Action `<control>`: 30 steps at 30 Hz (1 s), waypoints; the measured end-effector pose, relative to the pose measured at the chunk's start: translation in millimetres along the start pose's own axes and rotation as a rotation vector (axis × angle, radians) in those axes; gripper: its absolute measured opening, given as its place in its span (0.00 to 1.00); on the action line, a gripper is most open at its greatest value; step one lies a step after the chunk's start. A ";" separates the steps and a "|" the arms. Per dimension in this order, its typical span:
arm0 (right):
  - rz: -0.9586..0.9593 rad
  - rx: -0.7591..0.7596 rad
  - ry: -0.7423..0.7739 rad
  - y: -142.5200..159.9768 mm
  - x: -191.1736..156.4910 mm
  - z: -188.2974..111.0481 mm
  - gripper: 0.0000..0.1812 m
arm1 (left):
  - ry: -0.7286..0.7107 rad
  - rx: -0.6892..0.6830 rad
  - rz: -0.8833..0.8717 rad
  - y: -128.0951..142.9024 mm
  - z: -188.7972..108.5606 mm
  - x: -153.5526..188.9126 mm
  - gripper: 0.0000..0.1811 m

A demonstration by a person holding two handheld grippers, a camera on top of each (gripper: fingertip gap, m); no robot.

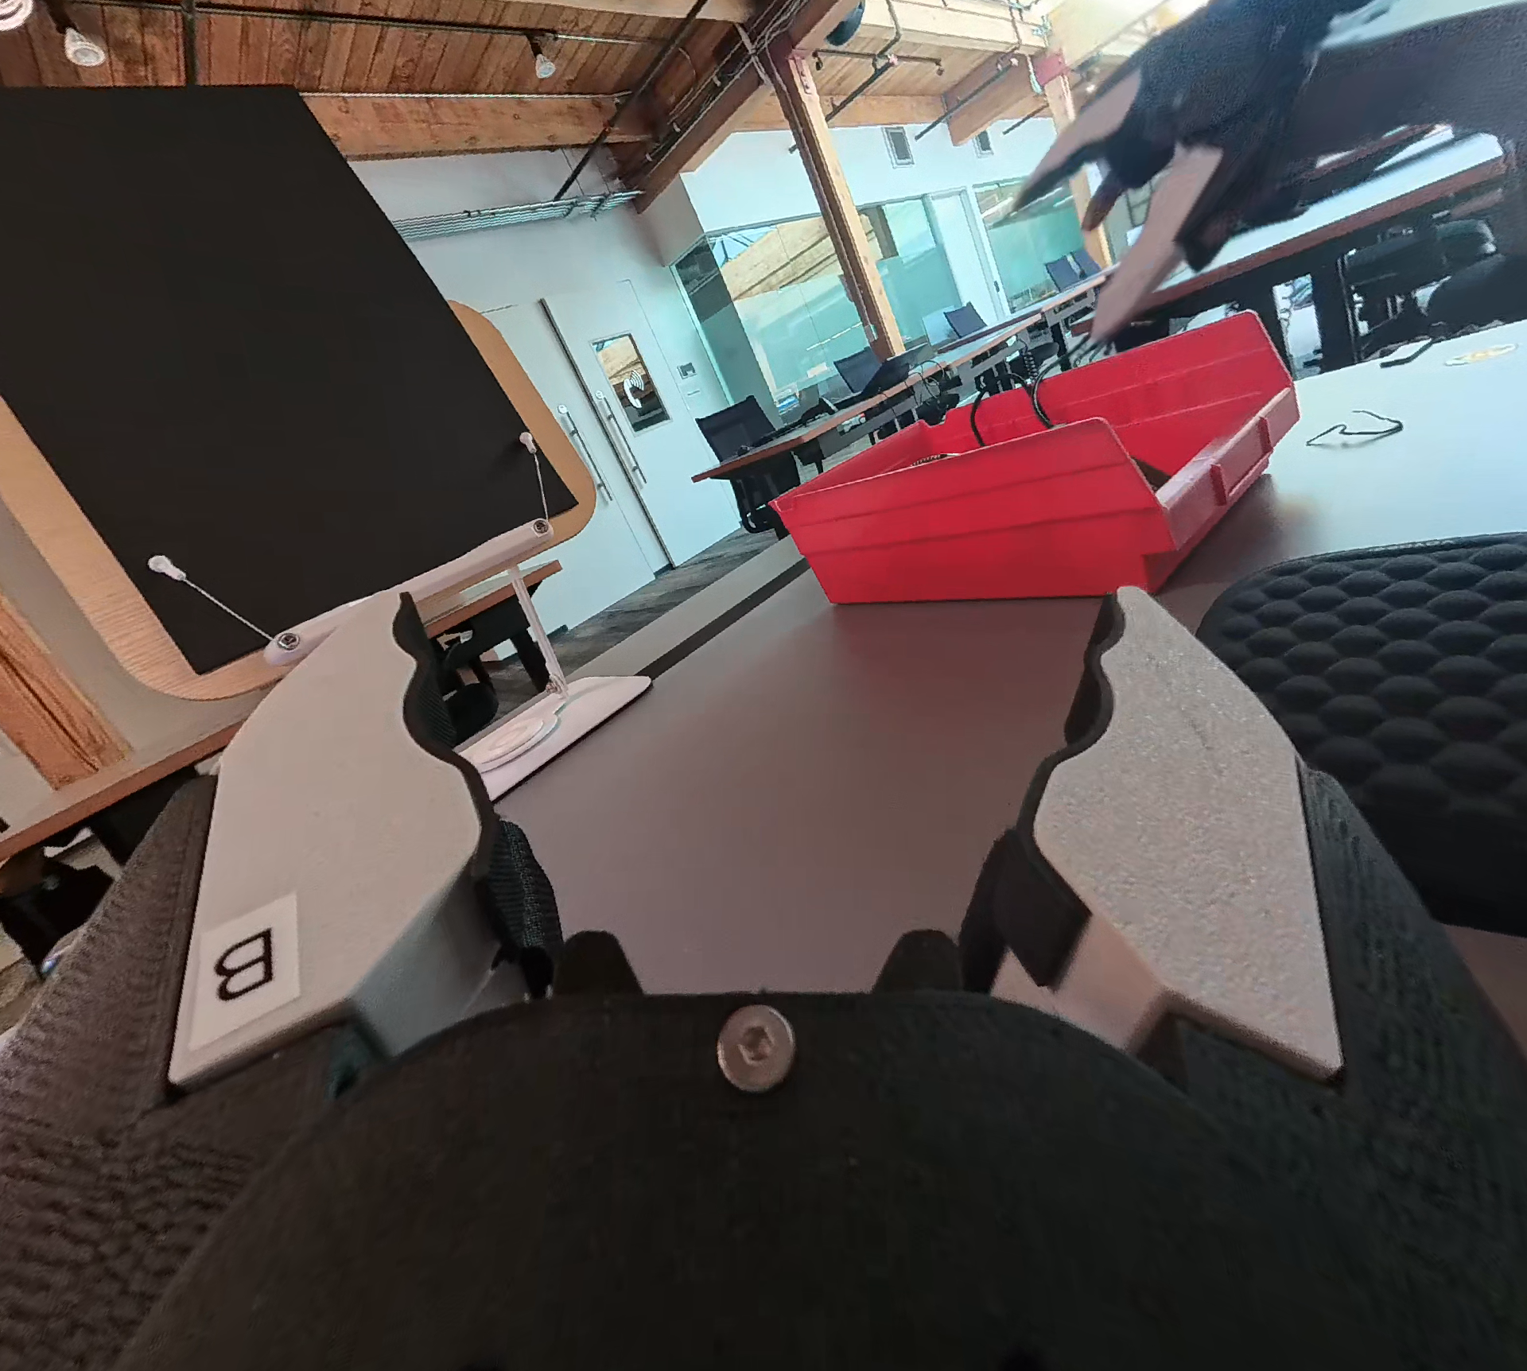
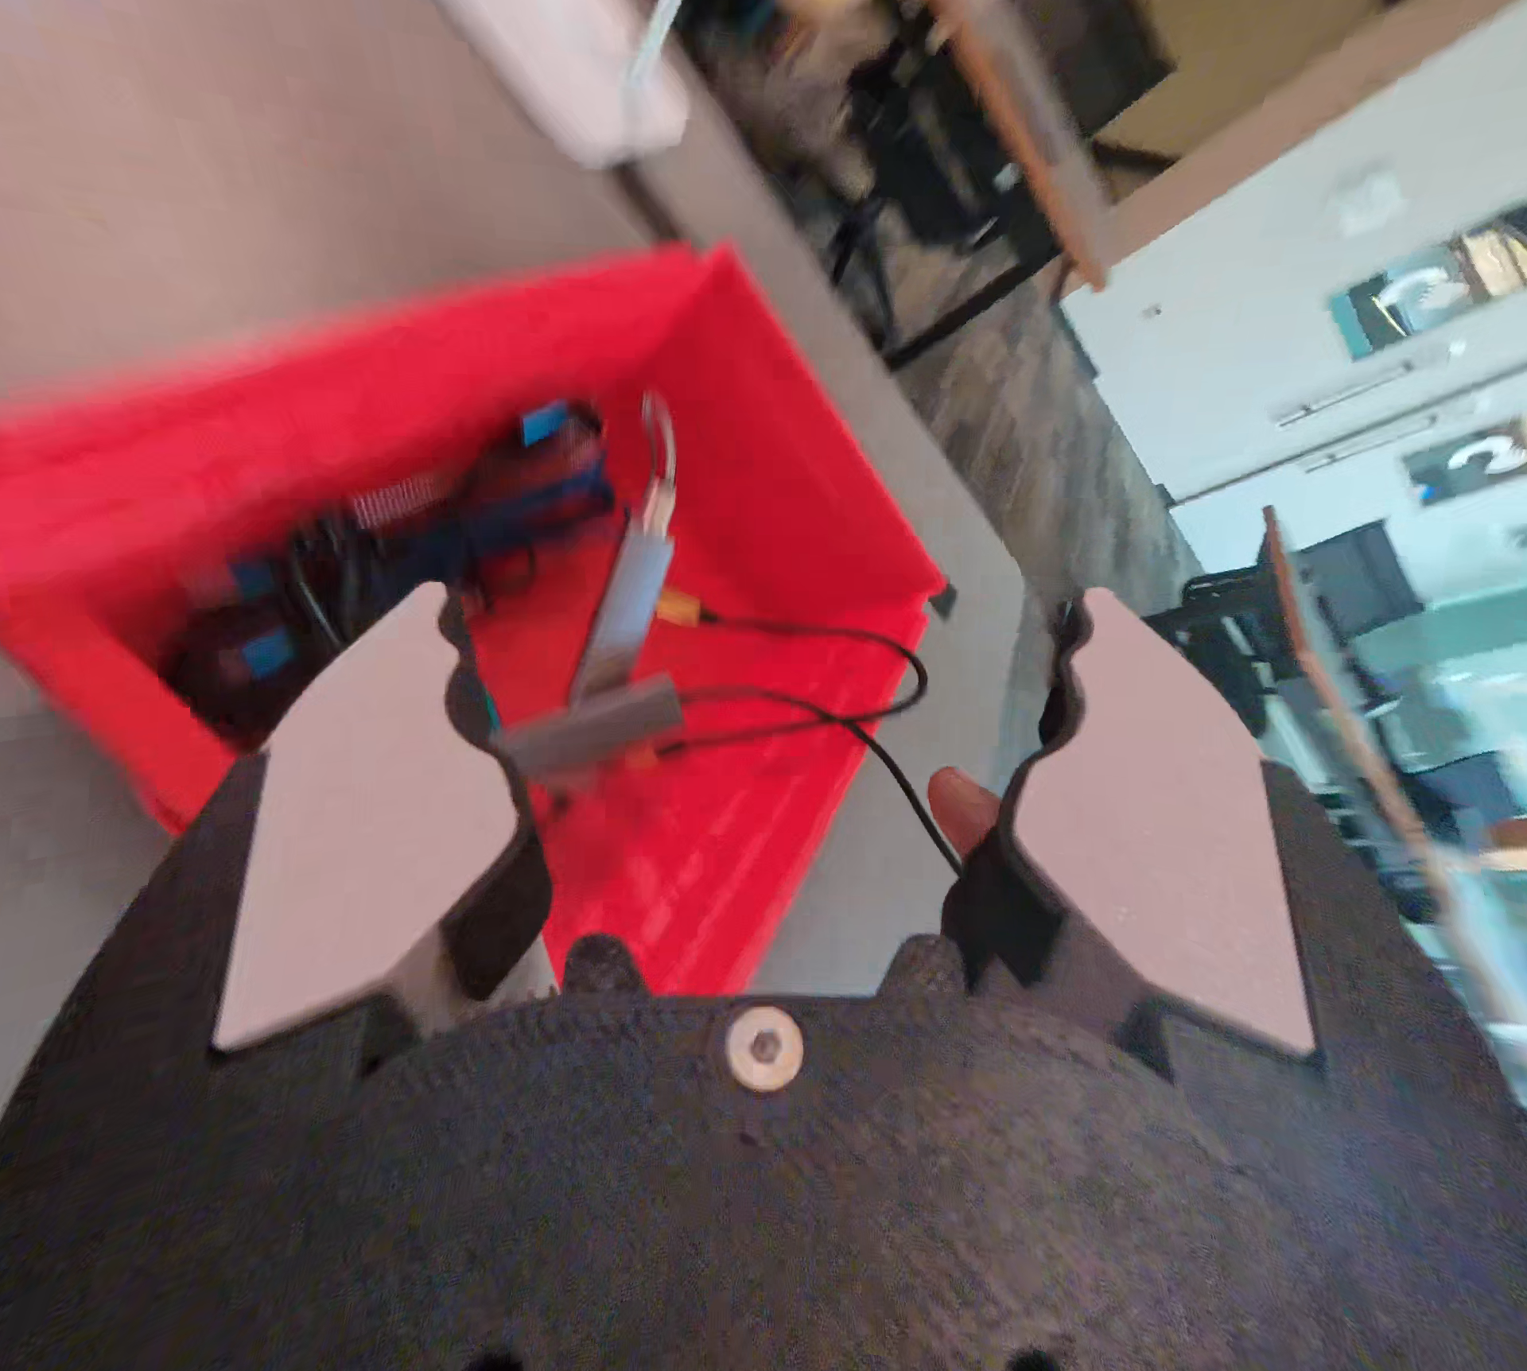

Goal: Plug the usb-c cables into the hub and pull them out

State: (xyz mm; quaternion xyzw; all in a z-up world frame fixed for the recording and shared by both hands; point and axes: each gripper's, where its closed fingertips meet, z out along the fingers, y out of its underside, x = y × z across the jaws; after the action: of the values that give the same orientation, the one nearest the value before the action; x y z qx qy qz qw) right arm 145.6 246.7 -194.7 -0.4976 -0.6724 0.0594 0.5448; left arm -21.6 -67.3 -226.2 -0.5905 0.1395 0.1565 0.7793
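The right gripper (image 2: pixel 764 637) hangs spread and empty over the red bin (image 2: pixel 768 422), where two grey hubs (image 2: pixel 616 625) and thin black cables (image 2: pixel 826 712) lie. The left gripper (image 1: pixel 756 629), also spread and empty, sits low over the dark table (image 1: pixel 826 753) near the bin.

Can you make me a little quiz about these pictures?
1. True or false: the right gripper is holding a cable.
2. What colour is the bin with the hubs?
3. The left gripper sits: A) inside the bin, B) low over the dark table, C) shut on a hub.

Key: 1. False, its jaws are apart and empty. 2. Red. 3. B.
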 end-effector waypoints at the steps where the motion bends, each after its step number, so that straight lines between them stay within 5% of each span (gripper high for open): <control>1: 0.120 0.099 0.049 -17.4 6.3 -11.0 0.72 | 0.001 0.000 0.002 -0.1 0.2 0.4 0.78; 4: 0.438 0.438 0.126 -63.6 10.0 -48.2 0.67 | 0.000 0.003 -0.003 -0.5 0.2 0.1 0.79; 7: 0.731 0.593 0.173 -75.2 5.6 -70.9 0.71 | 0.009 0.003 -0.009 -0.2 0.1 0.9 0.79; 9: 0.847 0.722 0.241 -79.7 4.2 -86.7 0.80 | 0.012 0.004 -0.004 -0.6 0.1 1.7 0.79; 13: 0.943 0.960 0.381 -86.5 -9.7 -117.8 0.80 | 0.025 -0.003 0.013 0.0 0.9 5.0 0.78; 16: 0.900 0.817 0.281 -94.6 -47.0 -88.2 0.80 | 0.029 -0.010 0.019 1.0 1.5 5.9 0.79; 19: 0.739 0.494 0.125 -93.1 -90.8 -38.1 0.78 | 0.022 -0.006 0.015 -0.1 0.8 4.8 0.79; 23: 0.685 0.188 0.011 -68.6 -132.2 -1.0 0.59 | 0.015 -0.002 0.005 -0.5 0.3 3.1 0.78; 30: 0.641 -0.108 0.143 -17.5 -140.2 26.5 0.21 | 0.016 -0.007 0.005 0.3 0.6 3.3 0.78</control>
State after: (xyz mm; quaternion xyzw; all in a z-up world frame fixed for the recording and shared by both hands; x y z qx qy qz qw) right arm 101.5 147.3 -288.8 -0.7149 -0.4437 0.1573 0.5170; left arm -18.7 -66.4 -227.6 -0.5940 0.1467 0.1542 0.7758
